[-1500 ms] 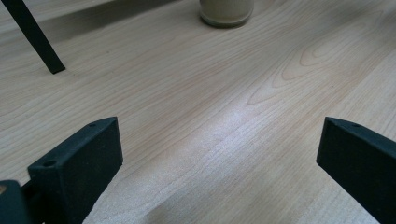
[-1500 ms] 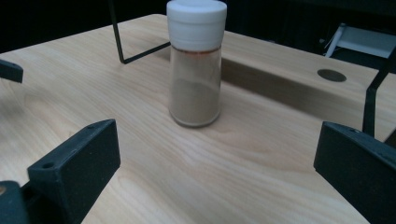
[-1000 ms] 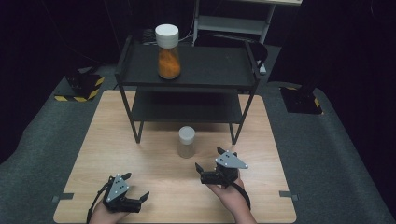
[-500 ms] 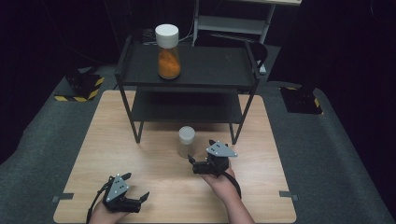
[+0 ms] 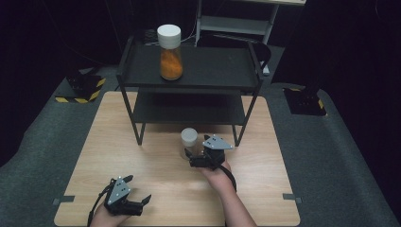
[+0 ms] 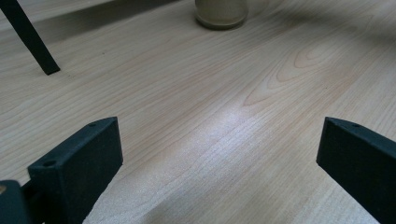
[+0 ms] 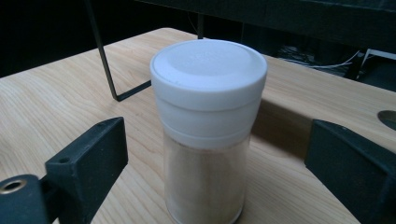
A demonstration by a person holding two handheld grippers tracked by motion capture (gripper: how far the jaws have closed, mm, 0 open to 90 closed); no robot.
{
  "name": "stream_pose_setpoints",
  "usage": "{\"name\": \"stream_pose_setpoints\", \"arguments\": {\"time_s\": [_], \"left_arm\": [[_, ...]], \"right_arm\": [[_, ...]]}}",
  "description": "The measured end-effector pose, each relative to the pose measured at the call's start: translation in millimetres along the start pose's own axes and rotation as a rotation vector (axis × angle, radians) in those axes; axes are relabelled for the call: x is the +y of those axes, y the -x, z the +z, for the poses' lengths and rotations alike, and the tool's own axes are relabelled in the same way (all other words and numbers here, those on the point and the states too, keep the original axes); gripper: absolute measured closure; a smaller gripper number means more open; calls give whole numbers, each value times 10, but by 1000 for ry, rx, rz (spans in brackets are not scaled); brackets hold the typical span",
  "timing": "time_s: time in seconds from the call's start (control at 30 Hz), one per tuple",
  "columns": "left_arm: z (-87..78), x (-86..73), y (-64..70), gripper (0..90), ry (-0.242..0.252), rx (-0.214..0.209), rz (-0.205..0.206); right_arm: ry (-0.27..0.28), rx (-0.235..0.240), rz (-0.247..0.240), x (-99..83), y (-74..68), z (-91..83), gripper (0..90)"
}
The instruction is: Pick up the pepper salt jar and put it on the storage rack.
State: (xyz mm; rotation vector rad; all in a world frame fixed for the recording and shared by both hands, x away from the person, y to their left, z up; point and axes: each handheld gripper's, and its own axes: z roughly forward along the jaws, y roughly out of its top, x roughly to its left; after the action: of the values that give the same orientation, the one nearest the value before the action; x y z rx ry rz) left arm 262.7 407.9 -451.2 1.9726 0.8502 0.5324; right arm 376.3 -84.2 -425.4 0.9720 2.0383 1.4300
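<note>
Jar (image 7: 208,135) with the white screw lid stands upright on the wooden table (image 5: 142,161), directly ahead of the right gripper (image 5: 193,158) and centred in the gap of its two black jaws, which are spread wide on either side of it and touch nothing yet. Seen from above, the jar sits just beyond that gripper's tips, in front of the black shelf rack (image 5: 189,71) whose top tier carries a taller jar of orange contents (image 5: 170,47). The left gripper (image 6: 219,163) rests low over bare wood, jaws likewise spread and empty, with the pale jar (image 6: 221,11) well ahead of it. Judging by its clear, smooth wall and pale powdery fill, the jar is probably rigid, fairly light and somewhat slippery; its narrow base suggests it could tip if nudged from one side. The best hold looks to be on the straight clear body below the lid's skirt, both jaws meeting it level and square, rather than on the lid, which could turn or slide under pressure.
</note>
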Motion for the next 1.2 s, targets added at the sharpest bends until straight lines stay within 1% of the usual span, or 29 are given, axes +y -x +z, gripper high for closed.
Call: {"name": "stream_pose_setpoints", "arguments": {"time_s": [0.1,0.13,0.17,0.27,0.37,0.43,0.47,0.6,0.77,0.87,1.1,1.2], "left_arm": [[0,-7,-5,5,4,-1,-4],[0,-7,-5,5,4,-1,-4],[0,-9,-6,5,5,-1,-5],[-4,-10,-8,6,4,1,-10],[-10,-14,-17,5,5,4,-15],[-13,-15,-24,5,4,5,-14],[-17,-23,-31,6,8,4,-25],[-17,-20,-26,6,6,7,-16],[-16,-17,-15,6,5,11,-8],[-18,-18,-17,5,5,10,-10],[-18,-20,-20,6,6,10,-13],[-19,-24,-18,6,8,10,-15]], "right_arm": [[4,5,7,-1,11,46,105],[8,14,9,-4,24,62,136],[8,14,9,-4,24,62,136],[26,28,3,-5,29,111,181],[49,30,-4,-10,12,136,225],[51,32,-6,-6,6,154,227],[51,32,-7,-1,-3,177,243],[59,21,-8,-15,-13,200,288],[61,16,-16,-25,-10,214,317],[67,21,-9,-34,12,221,332],[83,20,-9,-75,9,230,336],[81,17,-8,-66,0,229,337]]}}
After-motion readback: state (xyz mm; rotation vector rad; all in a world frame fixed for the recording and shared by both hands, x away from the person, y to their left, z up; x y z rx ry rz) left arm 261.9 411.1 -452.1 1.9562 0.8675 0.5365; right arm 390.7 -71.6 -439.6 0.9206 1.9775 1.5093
